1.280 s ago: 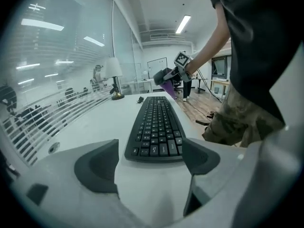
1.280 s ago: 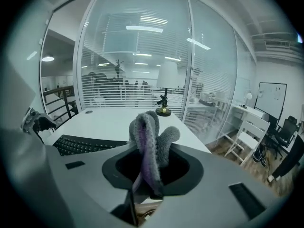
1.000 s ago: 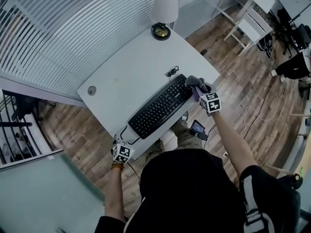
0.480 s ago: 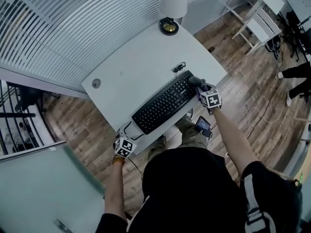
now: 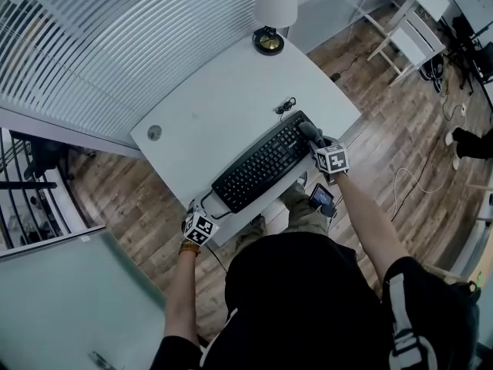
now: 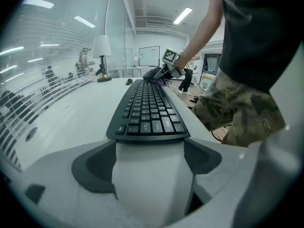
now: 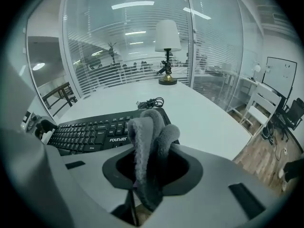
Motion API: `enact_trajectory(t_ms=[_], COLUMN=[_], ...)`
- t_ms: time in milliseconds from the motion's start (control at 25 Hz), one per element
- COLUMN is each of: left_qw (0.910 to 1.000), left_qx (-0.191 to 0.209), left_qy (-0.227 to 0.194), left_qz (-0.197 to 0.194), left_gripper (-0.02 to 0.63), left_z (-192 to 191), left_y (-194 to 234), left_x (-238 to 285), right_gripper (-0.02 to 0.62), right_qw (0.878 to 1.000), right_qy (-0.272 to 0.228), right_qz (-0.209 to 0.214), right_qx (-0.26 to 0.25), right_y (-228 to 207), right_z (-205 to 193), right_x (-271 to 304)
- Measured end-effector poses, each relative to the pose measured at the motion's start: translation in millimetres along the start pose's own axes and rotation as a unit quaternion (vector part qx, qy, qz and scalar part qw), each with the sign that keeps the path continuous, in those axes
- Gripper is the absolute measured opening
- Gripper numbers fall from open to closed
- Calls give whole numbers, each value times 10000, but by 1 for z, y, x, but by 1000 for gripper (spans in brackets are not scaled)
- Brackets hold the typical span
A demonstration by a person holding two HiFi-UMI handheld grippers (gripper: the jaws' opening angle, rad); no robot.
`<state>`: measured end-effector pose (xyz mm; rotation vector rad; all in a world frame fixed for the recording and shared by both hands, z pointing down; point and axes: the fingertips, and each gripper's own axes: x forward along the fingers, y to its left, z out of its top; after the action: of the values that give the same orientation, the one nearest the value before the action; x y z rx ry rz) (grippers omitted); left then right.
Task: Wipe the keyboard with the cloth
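Head view has tilted: lamp [image 5: 275,6] is now cut by the top edge; 1 s ago it was fully in frame. Right hand-held gripper [image 5: 313,139] with cloth [image 5: 306,129] has edged slightly up-left over the right end of keyboard [image 5: 258,163]. Left hand-held gripper [image 5: 202,211] sits a little higher in frame. Person [image 5: 471,143] at the right edge has moved lower.

A glass-walled office.
Striped glass partitions [image 7: 123,37] surround a white desk [image 5: 223,106] bearing a black keyboard [image 5: 262,164] and a table lamp [image 5: 273,10]; a whiteboard [image 7: 282,75] shows beyond.
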<state>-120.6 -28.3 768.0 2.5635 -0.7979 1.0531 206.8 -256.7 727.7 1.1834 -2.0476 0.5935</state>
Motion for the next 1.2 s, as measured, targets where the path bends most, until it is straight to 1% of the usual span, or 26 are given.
enact_trajectory(t_ms=[120,280,560,720,840,920,1040,1200], left_qw=[10000,10000,10000,10000,9999,9999,10000,10000], left_qx=[-4,-10,-15,-36,-87,-83,-77,-83], left_qy=[-34,-44,-78,-39,64,47,5,-13], left_qz=[10,3,3,-2,-27,-32,-26,-25], left_gripper=[439,439,439,439,440,440,440,440], left_z=[0,1,-1,-1,-2,-1,-1,-1], left_y=[-1,0,0,-1,0,1,1,1], left_x=[0,0,2,1,1,1,1,1], right_gripper=[95,94,94,94,94,94,92,91], right_qw=[9998,9999,9997,9984,9990,9989,9983,9983], right_qy=[-3,-4,-49,-104,-169,-166,-111,-141], right_qz=[152,152,176,103,174,289,434,393], right_qx=[122,82,-156,-545,-374,-320,-379,-416], right_y=[9,17,42,60,70,79,94,106], right_z=[-4,-3,-8,-10,-11,-12,-15,-17], right_x=[3,0,0,-4,-3,-3,-2,-4])
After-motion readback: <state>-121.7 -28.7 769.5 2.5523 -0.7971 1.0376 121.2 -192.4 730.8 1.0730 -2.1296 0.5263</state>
